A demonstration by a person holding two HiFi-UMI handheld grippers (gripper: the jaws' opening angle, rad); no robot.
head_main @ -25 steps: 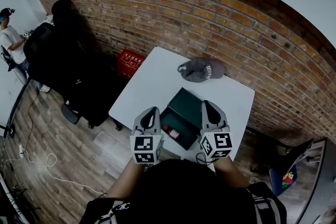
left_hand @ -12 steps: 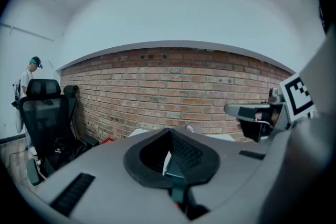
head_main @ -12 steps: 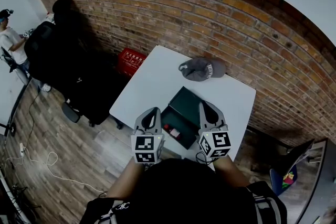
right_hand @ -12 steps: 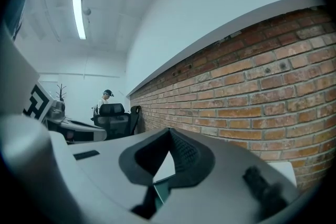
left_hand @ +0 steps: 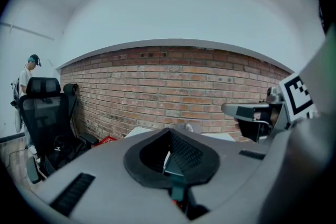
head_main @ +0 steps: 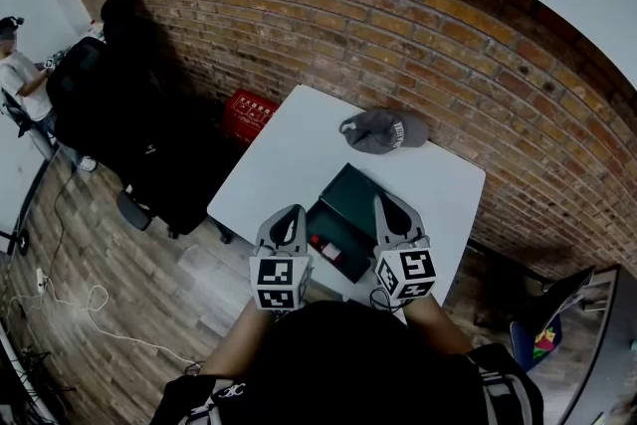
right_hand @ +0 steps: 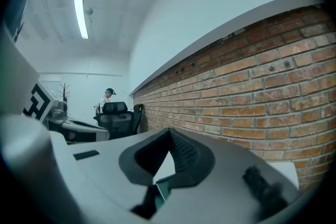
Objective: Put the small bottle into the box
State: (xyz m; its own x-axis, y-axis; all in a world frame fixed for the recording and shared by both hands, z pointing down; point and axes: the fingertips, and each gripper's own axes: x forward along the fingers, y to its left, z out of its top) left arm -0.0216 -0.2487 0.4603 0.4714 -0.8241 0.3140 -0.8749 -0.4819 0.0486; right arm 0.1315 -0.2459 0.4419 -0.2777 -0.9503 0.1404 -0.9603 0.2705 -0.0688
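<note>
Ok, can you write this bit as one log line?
left gripper: shut, empty | right gripper: shut, empty | small bottle: in box | cap: on table

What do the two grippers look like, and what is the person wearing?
Both the left gripper and the right gripper have light grey shells that narrow to a point, with black ribbed lining inside. Each carries a white cube printed with black square markers. The person wears a dark top with white print at the sleeves.

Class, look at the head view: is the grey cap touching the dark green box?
Apart. Head view shows bare white table between cap and box.
</note>
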